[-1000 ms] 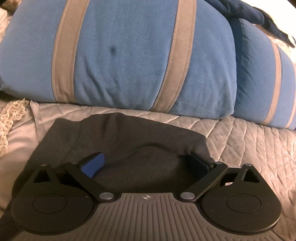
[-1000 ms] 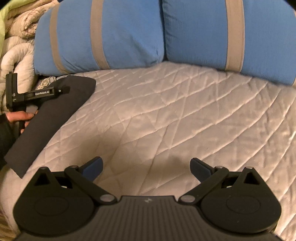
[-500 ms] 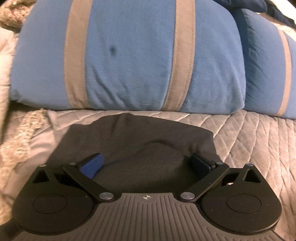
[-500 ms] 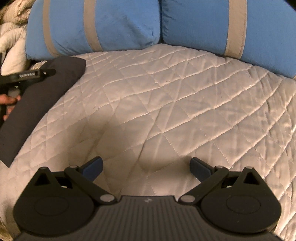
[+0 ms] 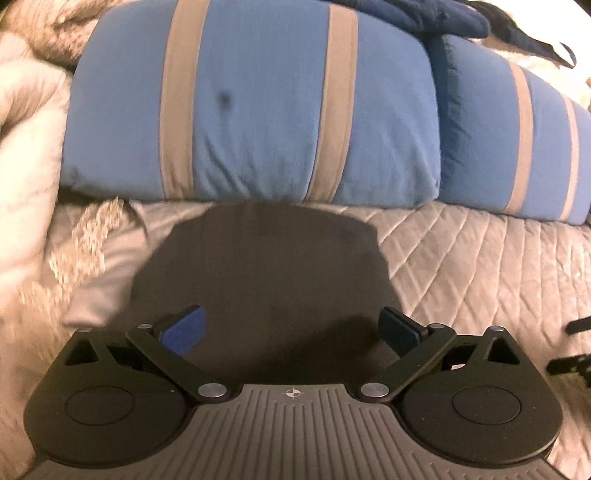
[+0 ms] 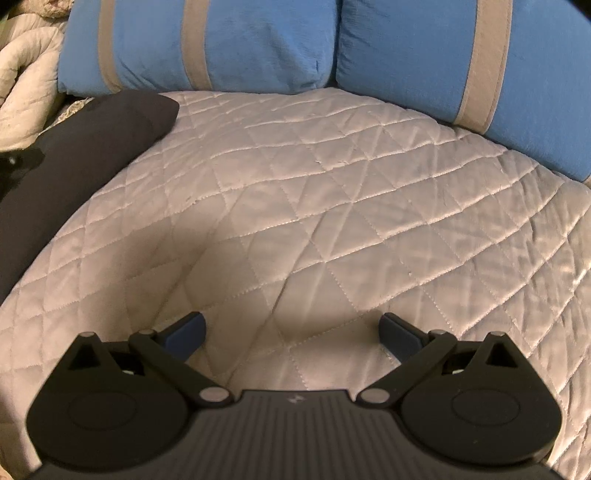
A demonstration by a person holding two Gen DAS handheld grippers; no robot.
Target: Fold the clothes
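Observation:
A folded dark grey garment [image 5: 266,266] lies flat on the quilted bedspread [image 5: 480,266], its far edge against a blue pillow. My left gripper [image 5: 291,328] hovers over its near part, open, with nothing between the blue pads. In the right wrist view the same garment [image 6: 85,158] lies at the left edge of the bed. My right gripper [image 6: 291,330] is open above bare quilt [image 6: 332,221], well to the right of the garment.
Two blue pillows with tan stripes [image 5: 258,103] [image 6: 461,55] line the head of the bed. A navy cloth [image 5: 424,18] lies on top of them. A cream blanket [image 5: 26,166] is bunched at the left. Part of the other gripper [image 5: 576,343] shows at the right edge.
My left gripper has drawn back and swung left, so more of the garment shows ahead of it. My right gripper has moved forward and right; the person's hand has left its view.

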